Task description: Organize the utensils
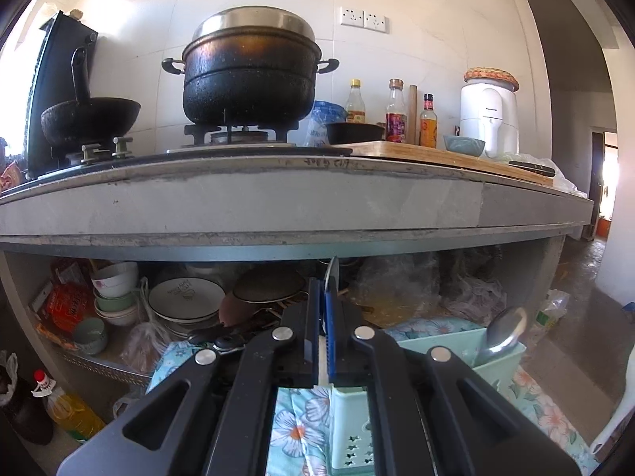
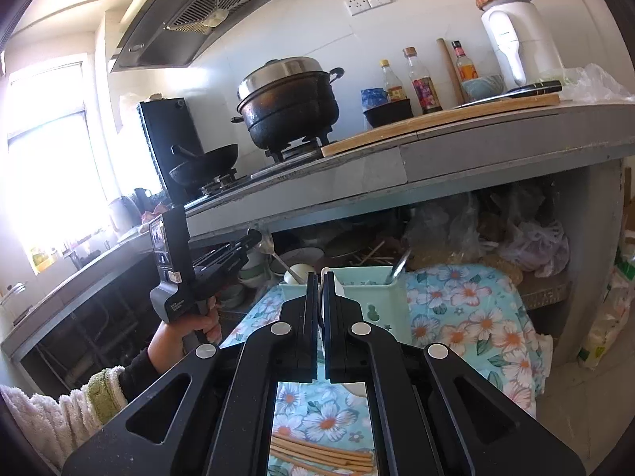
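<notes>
The left hand-held gripper (image 1: 326,305), clamped on a spoon (image 1: 331,273), carries it; next, lower it into the holder (image 1: 444,343). The right hand-held gripper (image 2: 320,277) is closed, empty.

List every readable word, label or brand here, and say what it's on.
No text reads clearly.
White appliance: small brand mark, too blurred.
Plate: lettering, too small.
Red packet: print, blurred.
Sauce bottle: label, blurred.
</notes>
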Demonstrator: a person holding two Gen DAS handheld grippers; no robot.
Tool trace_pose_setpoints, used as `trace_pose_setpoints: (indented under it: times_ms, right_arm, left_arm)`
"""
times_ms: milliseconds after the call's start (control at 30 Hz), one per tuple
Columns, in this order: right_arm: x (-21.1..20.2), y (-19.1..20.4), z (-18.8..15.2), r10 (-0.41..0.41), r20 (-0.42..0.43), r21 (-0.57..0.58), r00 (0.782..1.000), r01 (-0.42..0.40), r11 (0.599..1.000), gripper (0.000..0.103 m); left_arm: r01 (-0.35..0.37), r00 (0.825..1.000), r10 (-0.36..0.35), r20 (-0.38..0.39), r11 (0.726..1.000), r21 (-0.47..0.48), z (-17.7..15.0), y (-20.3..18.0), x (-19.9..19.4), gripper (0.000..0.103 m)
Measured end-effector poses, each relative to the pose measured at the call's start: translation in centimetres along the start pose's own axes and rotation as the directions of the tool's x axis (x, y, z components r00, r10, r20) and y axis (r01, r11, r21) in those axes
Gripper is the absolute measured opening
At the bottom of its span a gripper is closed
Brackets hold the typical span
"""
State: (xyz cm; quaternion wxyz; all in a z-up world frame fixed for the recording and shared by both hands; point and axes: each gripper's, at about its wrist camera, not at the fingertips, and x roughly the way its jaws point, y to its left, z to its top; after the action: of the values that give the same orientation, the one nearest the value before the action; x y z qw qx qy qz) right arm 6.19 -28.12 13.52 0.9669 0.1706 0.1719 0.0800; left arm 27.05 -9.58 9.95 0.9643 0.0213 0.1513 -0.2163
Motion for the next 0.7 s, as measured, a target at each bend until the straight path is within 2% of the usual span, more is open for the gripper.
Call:
trace_pose_setpoints:
  times_ms: [167,300,433,467,533,700]
  right_arm:
    - [0.0,0.0,0.1,0.006,0.001,0.004,1.0,-0.006,1.0,0.001]
    - [-0.1,0.2,0.1,0.009,-0.003,0.003,1.0,-0.009,1.0,0.001]
    - [-0.3,0.7,0.2,0.01,-0.001,-0.002,1.0,-0.01,1.0,0.001]
    - [-0.3,0.9,0.2,0.007,-0.001,-0.006,1.0,-0.007,1.0,0.001]
    - [-0.4,1.2,0.3,0.002,0.0,-0.013,1.0,-0.002,1.0,0.001]
    - [-0.5,1.5,0.5,0.0,0.004,-0.011,1.0,0.0,1.0,0.001]
  left_arm:
    - [0.063,0.997,-0.065,-0.046,0.997,-0.041,-0.4,0.2,-0.5,0.002]
    - [0.072,0.991,-0.075,-0.11,0.997,-0.035,-1.1,-0.1,0.2,0.002]
    - [0.12,0.966,-0.133,-0.221,0.99,-0.072,-2.6,-0.1,1.7,0.006]
    - [0.135,0.96,-0.152,-0.234,0.987,-0.091,-2.9,0.0,1.9,0.007]
    - [0.148,0.959,-0.173,-0.226,0.981,-0.124,-3.3,0.3,1.5,0.012]
    - [0.213,0.959,-0.242,-0.145,0.958,-0.191,-3.5,1.5,-1.1,0.038]
